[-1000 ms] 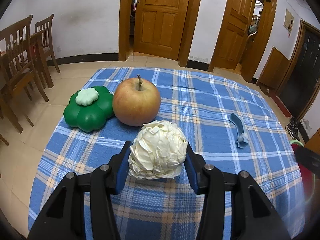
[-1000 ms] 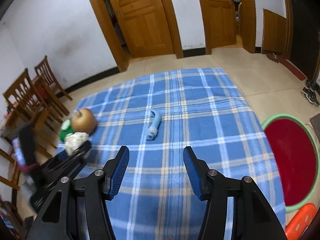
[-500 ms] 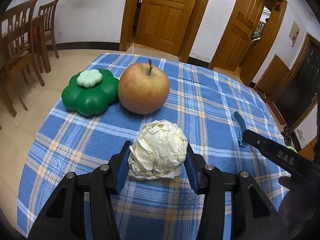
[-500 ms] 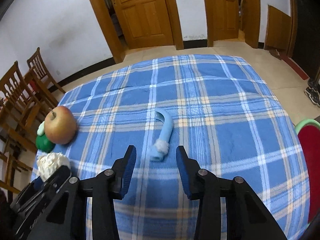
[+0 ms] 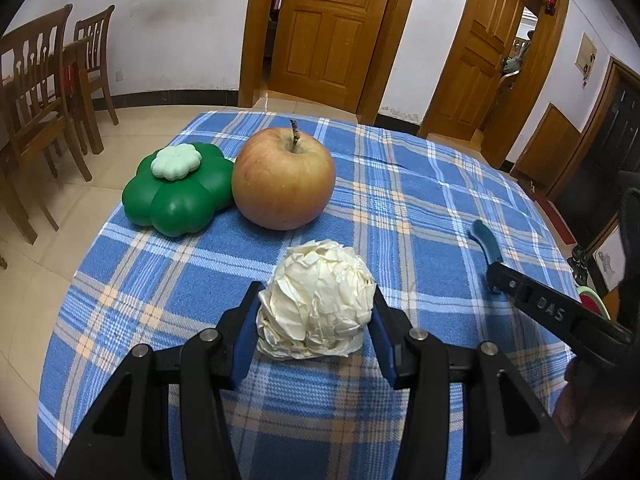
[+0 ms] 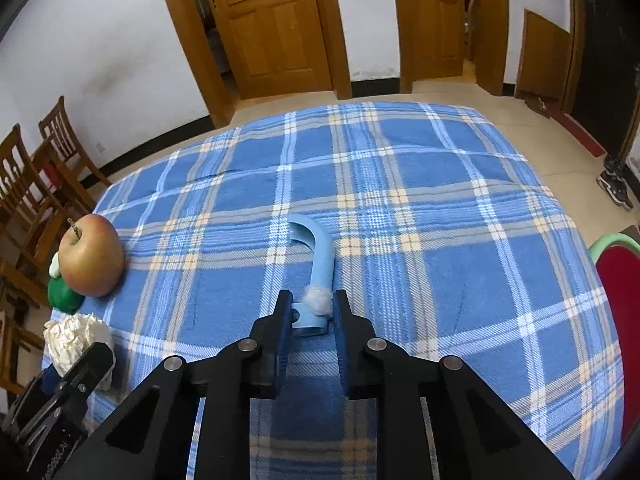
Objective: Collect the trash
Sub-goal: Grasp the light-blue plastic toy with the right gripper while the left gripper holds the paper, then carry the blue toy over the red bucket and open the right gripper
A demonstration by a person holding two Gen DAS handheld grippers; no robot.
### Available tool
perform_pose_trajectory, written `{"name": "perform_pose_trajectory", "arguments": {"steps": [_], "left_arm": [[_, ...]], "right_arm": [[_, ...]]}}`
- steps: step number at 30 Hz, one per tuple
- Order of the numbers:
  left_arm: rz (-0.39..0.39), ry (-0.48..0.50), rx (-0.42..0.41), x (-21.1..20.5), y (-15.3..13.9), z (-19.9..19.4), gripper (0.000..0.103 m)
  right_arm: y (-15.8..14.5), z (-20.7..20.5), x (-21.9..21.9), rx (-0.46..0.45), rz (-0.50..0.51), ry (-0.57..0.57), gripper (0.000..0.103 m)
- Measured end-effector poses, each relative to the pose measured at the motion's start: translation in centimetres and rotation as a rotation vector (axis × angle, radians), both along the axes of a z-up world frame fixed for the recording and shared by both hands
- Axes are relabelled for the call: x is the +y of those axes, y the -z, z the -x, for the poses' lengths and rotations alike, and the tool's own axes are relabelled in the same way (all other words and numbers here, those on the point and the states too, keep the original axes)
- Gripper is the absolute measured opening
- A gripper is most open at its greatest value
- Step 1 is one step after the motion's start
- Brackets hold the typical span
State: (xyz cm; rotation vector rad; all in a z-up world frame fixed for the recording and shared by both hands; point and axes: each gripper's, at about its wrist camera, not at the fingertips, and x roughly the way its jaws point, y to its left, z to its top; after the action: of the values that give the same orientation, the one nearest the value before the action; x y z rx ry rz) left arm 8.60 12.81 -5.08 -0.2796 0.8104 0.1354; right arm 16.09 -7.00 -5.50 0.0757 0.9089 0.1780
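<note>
My left gripper point(image 5: 316, 312) is shut on a crumpled ball of white paper point(image 5: 318, 300) on the blue plaid tablecloth point(image 5: 400, 200). The ball also shows in the right wrist view point(image 6: 74, 338). My right gripper point(image 6: 310, 312) has its jaws around the near end of a curved light-blue plastic piece point(image 6: 322, 256) with a white fluff tuft point(image 6: 318, 298); the pads touch or nearly touch it. That piece shows at the right in the left wrist view point(image 5: 486, 240).
A red-yellow apple point(image 5: 284, 180) and a green clover-shaped box point(image 5: 176, 188) sit beyond the paper ball. Wooden chairs point(image 5: 44, 92) stand left of the table. A red round stool point(image 6: 622, 292) is at the right. Wooden doors point(image 6: 272, 24) are behind.
My right gripper moved forward and down to the blue piece and narrowed its jaws around it. My left gripper kept its hold on the paper ball and shifted slightly.
</note>
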Motion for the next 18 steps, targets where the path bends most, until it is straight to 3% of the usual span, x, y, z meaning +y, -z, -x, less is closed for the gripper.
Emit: {"name": "perform_pose_trajectory", "arguments": {"steps": [12,18], "left_arm": [[-0.007,0.014,-0.008,-0.4,-0.2,0.0,0.050],[-0.010,0.073,-0.023,-2.1,-0.8,0.1,0.050]], "right_arm": [[-3.9,6.2,-5.8,-0.061,-0.014,0.060,0.019],[-5.5,9.9,-9.5,-0.084,-0.030,0.124,0.019]]}}
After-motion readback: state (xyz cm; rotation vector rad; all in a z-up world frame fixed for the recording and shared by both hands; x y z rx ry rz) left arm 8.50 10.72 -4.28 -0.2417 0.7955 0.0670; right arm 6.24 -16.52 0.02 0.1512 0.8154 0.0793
